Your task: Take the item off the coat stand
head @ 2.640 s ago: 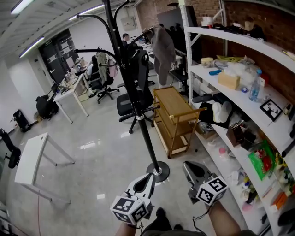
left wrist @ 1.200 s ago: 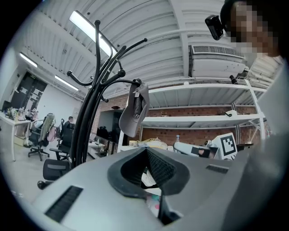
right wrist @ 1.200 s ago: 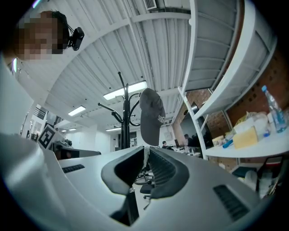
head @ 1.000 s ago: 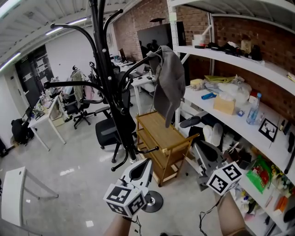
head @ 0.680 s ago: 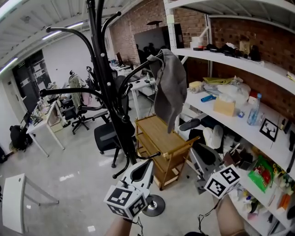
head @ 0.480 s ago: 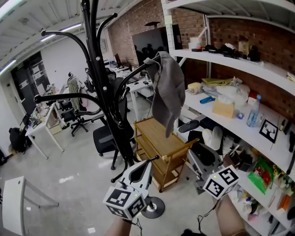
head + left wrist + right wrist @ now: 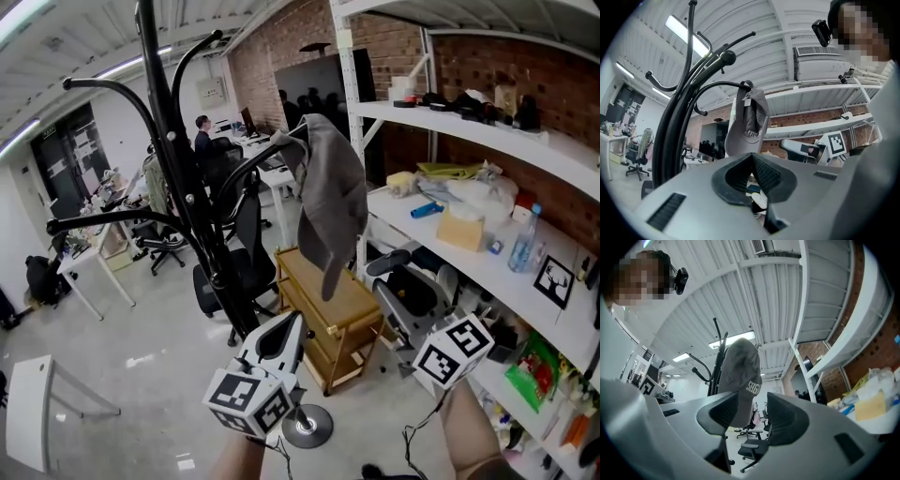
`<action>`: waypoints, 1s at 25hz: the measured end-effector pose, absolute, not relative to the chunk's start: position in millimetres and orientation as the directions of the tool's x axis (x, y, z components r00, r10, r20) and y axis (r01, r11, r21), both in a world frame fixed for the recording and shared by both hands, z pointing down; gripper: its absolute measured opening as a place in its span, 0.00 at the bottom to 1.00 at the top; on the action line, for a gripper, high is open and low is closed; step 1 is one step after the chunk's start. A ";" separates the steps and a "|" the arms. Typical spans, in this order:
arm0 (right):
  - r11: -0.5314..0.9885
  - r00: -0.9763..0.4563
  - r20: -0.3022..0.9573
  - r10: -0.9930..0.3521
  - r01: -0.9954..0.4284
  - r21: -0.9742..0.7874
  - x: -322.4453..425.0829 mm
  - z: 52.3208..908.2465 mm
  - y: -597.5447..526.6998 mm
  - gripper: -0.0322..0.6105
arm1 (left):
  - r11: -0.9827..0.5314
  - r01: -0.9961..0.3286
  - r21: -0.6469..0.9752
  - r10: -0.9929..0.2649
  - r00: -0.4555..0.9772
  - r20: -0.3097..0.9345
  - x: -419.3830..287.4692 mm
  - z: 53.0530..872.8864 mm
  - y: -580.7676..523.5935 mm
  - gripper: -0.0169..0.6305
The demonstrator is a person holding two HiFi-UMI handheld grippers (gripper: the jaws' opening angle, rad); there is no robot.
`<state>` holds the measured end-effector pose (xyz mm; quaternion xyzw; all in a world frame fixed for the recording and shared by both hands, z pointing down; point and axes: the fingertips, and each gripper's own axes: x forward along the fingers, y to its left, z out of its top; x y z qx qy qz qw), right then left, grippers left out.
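Hanging on a right hook of the stand (image 7: 178, 159), the cap (image 7: 330, 197) is untouched. The right gripper (image 7: 751, 411) has just been opening its jaws, empty, aimed at it for the grab; the left gripper (image 7: 751, 164) has jaws together, idle.

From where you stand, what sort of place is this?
Probably an open-plan office with a workshop corner: desks and swivel chairs behind, cluttered white storage shelves, a coat stand holding a grey cap.
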<state>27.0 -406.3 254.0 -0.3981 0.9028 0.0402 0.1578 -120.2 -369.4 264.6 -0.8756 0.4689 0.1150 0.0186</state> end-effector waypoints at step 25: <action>0.794 -0.759 -0.398 -0.516 -0.598 0.111 -2.7 157.9 -449.8 0.38 | -0.376 -0.925 -0.053 -0.854 0.368 -0.369 -114.0 187.1 -400.5 0.04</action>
